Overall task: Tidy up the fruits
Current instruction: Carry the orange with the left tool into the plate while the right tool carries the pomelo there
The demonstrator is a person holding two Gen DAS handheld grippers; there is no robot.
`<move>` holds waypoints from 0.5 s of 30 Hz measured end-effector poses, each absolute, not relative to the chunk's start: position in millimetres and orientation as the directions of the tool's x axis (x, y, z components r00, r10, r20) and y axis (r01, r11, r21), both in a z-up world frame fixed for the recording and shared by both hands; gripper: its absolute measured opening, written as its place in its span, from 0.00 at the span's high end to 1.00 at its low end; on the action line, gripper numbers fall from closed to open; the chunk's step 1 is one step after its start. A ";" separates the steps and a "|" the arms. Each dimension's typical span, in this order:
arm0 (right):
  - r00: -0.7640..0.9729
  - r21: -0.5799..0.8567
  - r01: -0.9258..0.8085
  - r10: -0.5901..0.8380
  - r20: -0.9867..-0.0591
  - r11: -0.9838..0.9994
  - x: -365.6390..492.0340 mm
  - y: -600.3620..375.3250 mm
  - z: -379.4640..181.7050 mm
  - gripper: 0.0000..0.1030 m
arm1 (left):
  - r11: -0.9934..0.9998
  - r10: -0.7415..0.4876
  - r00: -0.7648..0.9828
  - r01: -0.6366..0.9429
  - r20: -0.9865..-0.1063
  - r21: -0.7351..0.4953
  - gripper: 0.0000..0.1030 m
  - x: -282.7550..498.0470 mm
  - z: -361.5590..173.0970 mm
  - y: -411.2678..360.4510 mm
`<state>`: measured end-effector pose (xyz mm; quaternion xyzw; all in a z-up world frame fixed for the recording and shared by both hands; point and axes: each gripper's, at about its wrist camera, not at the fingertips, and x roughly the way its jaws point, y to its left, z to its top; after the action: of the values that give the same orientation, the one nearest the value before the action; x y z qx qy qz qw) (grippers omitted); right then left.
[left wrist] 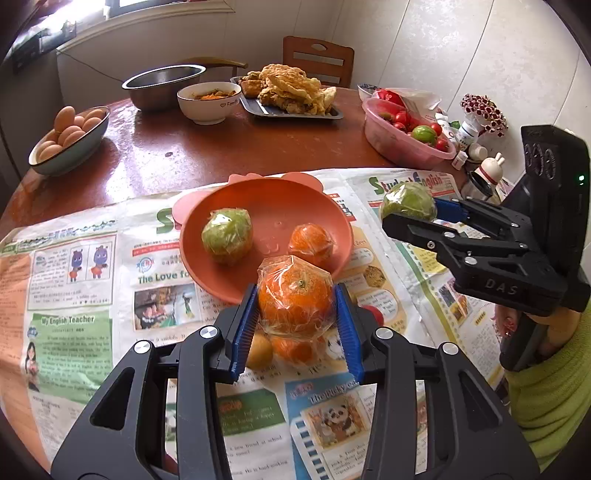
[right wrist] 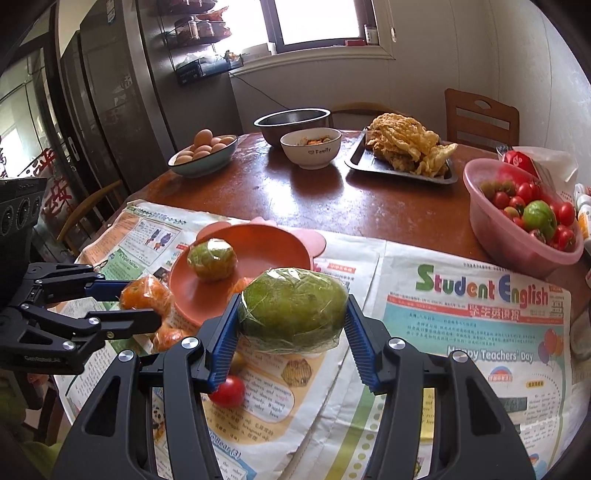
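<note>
Both grippers were carrying: the left gripper (left wrist: 297,314) clamped a wrapped orange (left wrist: 295,295), the right gripper (right wrist: 291,325) a wrapped green fruit (right wrist: 293,308). Next, presumably, release over the orange plate (left wrist: 295,199) ahead of the jaws.

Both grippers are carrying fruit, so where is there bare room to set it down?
The orange plate has bare floor behind its wrapped green fruit and orange. The newspaper is free under the Student English heading. Crowded: the fruits beneath the left gripper.

Bright window (right wrist: 317,20) glare, fisheye-warped edges, sharp.
</note>
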<state>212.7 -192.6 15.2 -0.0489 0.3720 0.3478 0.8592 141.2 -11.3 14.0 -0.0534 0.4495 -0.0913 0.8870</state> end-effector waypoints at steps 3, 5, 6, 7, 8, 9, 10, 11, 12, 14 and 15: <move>0.482 0.169 -0.641 0.564 -0.671 0.749 217.5 -187.3 18.6 0.49 | 0.979 -0.204 0.574 0.110 -0.793 -0.173 0.68 147.7 10.1 -9.2; 0.481 0.166 -0.646 0.566 -0.669 0.745 219.9 -184.4 21.1 0.49 | 0.979 -0.203 0.570 0.108 -0.796 -0.172 0.68 151.8 7.8 -8.1; 0.482 0.163 -0.649 0.567 -0.668 0.743 220.9 -182.6 22.3 0.49 | 0.980 -0.201 0.568 0.107 -0.798 -0.170 0.68 154.2 6.7 -7.8; 0.481 0.162 -0.652 0.570 -0.666 0.740 222.1 -181.1 23.8 0.49 | 0.980 -0.198 0.566 0.104 -0.800 -0.170 0.68 156.2 5.5 -7.3; 0.481 0.161 -0.656 0.572 -0.664 0.738 224.0 -179.2 25.5 0.49 | 0.980 -0.200 0.565 0.104 -0.801 -0.171 0.68 157.5 4.7 -7.0; 0.482 0.159 -0.657 0.572 -0.663 0.737 225.4 -178.0 26.7 0.49 | 0.980 -0.200 0.564 0.103 -0.801 -0.171 0.68 158.7 4.0 -6.3; 0.482 0.156 -0.658 0.572 -0.664 0.736 227.0 -176.2 27.4 0.49 | 0.980 -0.198 0.561 0.102 -0.804 -0.171 0.68 160.6 2.6 -6.3; 0.483 0.154 -0.659 0.572 -0.664 0.736 228.4 -174.3 28.1 0.49 | 0.980 -0.198 0.560 0.101 -0.804 -0.171 0.68 161.6 1.8 -5.8; 0.482 0.155 -0.660 0.573 -0.663 0.735 229.6 -173.1 28.4 0.49 | 0.980 -0.198 0.558 0.102 -0.806 -0.170 0.68 163.1 0.6 -5.6; 0.481 0.154 -0.661 0.573 -0.663 0.734 231.6 -171.2 29.2 0.49 | 0.980 -0.197 0.556 0.100 -0.807 -0.170 0.68 165.4 -0.9 -4.7; 0.482 0.152 -0.662 0.572 -0.664 0.734 233.3 -169.6 29.6 0.49 | 0.980 -0.198 0.555 0.099 -0.808 -0.172 0.68 166.7 -1.8 -4.2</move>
<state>233.3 -169.6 29.6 -0.0624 0.3606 0.3593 0.8585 166.7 -4.2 -1.8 -0.0529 0.4643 -0.0844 0.8801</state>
